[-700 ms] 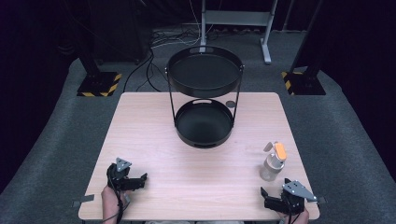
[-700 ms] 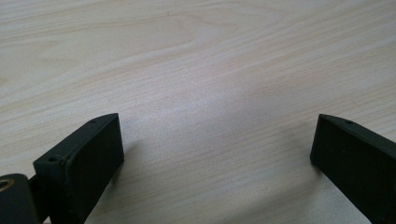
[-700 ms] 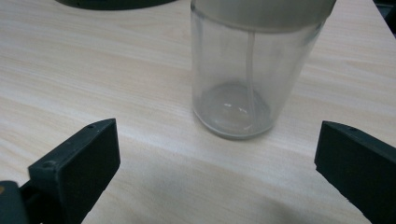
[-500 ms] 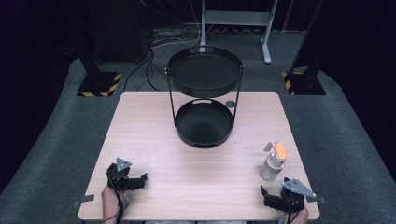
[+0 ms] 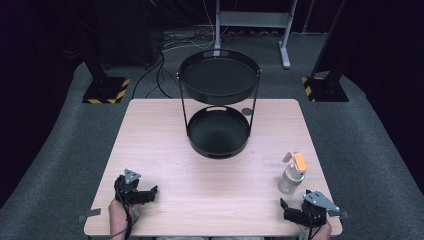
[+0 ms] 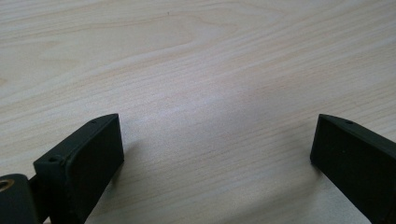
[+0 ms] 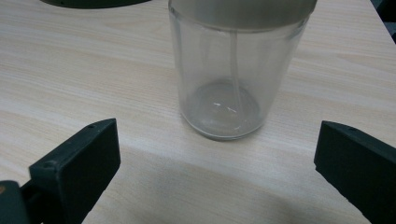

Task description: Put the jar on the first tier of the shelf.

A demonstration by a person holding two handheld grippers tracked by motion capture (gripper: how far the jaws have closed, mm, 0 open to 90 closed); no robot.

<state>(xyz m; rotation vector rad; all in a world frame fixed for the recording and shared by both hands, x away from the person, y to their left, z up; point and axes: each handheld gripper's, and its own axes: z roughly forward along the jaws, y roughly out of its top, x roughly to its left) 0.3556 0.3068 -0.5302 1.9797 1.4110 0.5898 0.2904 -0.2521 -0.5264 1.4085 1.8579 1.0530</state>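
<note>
Near bottle (image 7: 218,79) | right gripper (image 7: 217,154) wide open | holding nothing

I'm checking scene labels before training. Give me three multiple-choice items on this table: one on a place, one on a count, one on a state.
1. Where does the spray bottle stand?
A. on the rack's lower tray
B. on the table just ahead of the right tool
C. beside the left tool

2. How many trays has the black rack?
A. one
B. two
C. three

3. How are the right tool's jaws?
A. clamped on the bottle
B. shut, empty
C. open, bottle beyond them

Answers: 1 B, it stands near the right front corner; 2 B, upper and lower; 3 C, the right gripper view shows a wide gap.
</note>
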